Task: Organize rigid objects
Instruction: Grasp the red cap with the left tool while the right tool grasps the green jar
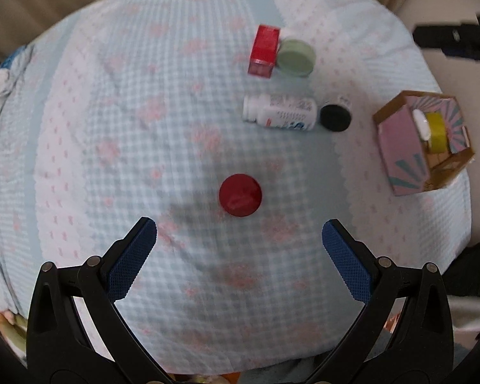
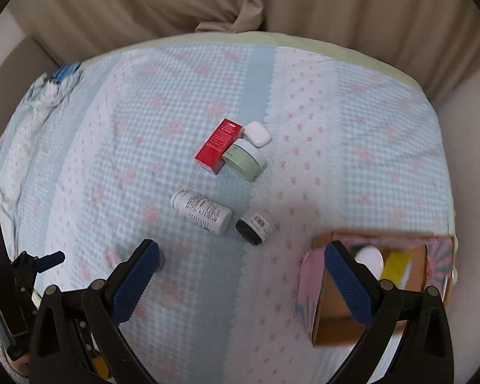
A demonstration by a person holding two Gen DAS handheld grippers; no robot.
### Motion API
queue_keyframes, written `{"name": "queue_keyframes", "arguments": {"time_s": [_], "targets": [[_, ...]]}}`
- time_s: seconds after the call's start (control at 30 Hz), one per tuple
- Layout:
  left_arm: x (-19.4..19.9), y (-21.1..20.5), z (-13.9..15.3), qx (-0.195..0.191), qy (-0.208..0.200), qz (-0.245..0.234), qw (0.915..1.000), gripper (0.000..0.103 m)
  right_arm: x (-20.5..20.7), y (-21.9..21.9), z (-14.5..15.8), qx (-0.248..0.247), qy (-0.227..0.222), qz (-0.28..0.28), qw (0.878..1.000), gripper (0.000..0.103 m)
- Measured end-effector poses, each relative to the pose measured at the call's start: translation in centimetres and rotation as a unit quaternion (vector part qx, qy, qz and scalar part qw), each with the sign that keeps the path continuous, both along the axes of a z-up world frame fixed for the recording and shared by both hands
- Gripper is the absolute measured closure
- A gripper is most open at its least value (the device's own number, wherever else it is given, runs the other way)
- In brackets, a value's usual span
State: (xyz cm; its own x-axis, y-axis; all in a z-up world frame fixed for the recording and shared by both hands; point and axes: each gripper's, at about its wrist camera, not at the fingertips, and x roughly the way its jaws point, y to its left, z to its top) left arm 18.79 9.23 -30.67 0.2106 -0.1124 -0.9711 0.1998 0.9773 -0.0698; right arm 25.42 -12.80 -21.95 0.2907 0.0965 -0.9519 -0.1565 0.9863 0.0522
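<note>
Box (image 2: 374,284) blurred, contents unclear behind right tool (image 2: 241,256)

No text is legible in either view. Printed lines cover the label of the white bottle (image 2: 203,212), the small black-capped jar (image 2: 255,226) and the red box (image 2: 219,146), but all are too blurred and small to read.
</note>
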Motion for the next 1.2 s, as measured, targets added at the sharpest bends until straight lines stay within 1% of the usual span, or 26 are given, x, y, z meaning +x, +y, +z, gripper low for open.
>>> {"name": "queue_keyframes", "arguments": {"time_s": [0.1, 0.2, 0.27, 0.37, 0.43, 0.5, 0.57, 0.63, 0.73, 0.8, 0.87, 0.93, 0.97, 1.0, 1.03, 1.07, 1.1, 1.13, 1.17, 1.2], "targets": [[0.5, 0.1, -2.6, 0.009, 0.005, 0.016, 0.9998, 0.000, 2.6, 0.7, -2.3, -0.007, 0.001, 0.039, 0.999, 0.000], [1.0, -0.2, -5.1, 0.012, 0.003, 0.028, 0.9995, 0.000, 5.0, 1.3, -4.9, -0.032, -0.002, 0.084, 0.996, 0.000], [1.4, -0.6, -7.0, 0.021, 0.000, 0.029, 0.9994, 0.000, 6.7, 1.7, -7.1, -0.045, -0.003, 0.117, 0.992, 0.000], [2.1, -1.3, -9.5, 0.037, -0.001, 0.028, 0.9989, 0.000, 9.3, 1.8, -10.0, -0.051, -0.002, 0.160, 0.986, 0.000], [2.5, -1.7, -11.1, 0.046, 0.008, 0.026, 0.9986, 0.001, 10.6, 1.8, -11.4, -0.059, 0.001, 0.182, 0.982, 0.000], [2.7, -1.8, -12.2, 0.054, 0.013, 0.031, 0.9980, 0.005, 11.8, 2.1, -13.1, -0.082, 0.007, 0.206, 0.975, 0.000], [2.8, -1.9, -13.1, 0.056, 0.017, 0.036, 0.9976, 0.006, 12.6, 2.5, -14.4, -0.107, 0.006, 0.233, 0.966, 0.000], [3.1, -2.0, -13.7, 0.054, 0.017, 0.036, 0.9978, 0.009, 13.3, 2.8, -15.6, -0.111, 0.012, 0.255, 0.960, 0.001], [3.7, -2.4, -14.4, 0.049, 0.027, 0.030, 0.9980, 0.013, 14.1, 3.2, -16.7, -0.109, 0.021, 0.268, 0.957, 0.002], [3.9, -2.5, -14.7, 0.043, 0.031, 0.030, 0.9981, 0.023, 14.7, 3.5, -17.7, -0.118, 0.028, 0.272, 0.955, 0.005], [4.1, -2.6, -14.8, 0.036, 0.034, 0.032, 0.9983, 0.028, 15.2, 3.7, -18.7, -0.119, 0.039, 0.280, 0.952, 0.014], [4.3, -2.5, -15.0, 0.036, 0.031, 0.031, 0.9984, 0.031, 15.7, 4.0, -19.4, -0.122, 0.048, 0.287, 0.949, 0.021], [4.4, -2.5, -15.1, 0.037, 0.030, 0.032, 0.9984, 0.036, 15.9, 4.1, -19.8, -0.120, 0.055, 0.290, 0.948, 0.027], [4.4, -2.5, -15.1, 0.040, 0.029, 0.033, 0.9982, 0.040, 16.2, 4.2, -20.1, -0.117, 0.060, 0.292, 0.947, 0.030], [4.4, -2.3, -15.1, 0.038, 0.028, 0.033, 0.9984, 0.042, 16.4, 4.3, -20.3, -0.113, 0.068, 0.295, 0.946, 0.035], [4.4, -2.1, -14.9, 0.031, 0.026, 0.032, 0.9987, 0.048, 16.5, 4.5, -20.6, -0.110, 0.075, 0.298, 0.945, 0.041], [4.4, -2.2, -14.8, 0.028, 0.024, 0.030, 0.9989, 0.052, 16.6, 4.7, -20.8, -0.108, 0.078, 0.302, 0.944, 0.045], [4.4, -2.3, -14.6, 0.031, 0.024, 0.029, 0.9988, 0.052, 16.4, 5.0, -21.1, -0.108, 0.083, 0.310, 0.941, 0.055], [4.7, -2.4, -14.5, 0.034, 0.026, 0.028, 0.9987, 0.052, 16.4, 5.3, -21.4, -0.109, 0.087, 0.316, 0.939, 0.060], [4.7, -2.4, -14.5, 0.034, 0.026, 0.029, 0.9987, 0.052, 16.3, 5.5, -21.6, -0.116, 0.087, 0.319, 0.936, 0.060]]}}
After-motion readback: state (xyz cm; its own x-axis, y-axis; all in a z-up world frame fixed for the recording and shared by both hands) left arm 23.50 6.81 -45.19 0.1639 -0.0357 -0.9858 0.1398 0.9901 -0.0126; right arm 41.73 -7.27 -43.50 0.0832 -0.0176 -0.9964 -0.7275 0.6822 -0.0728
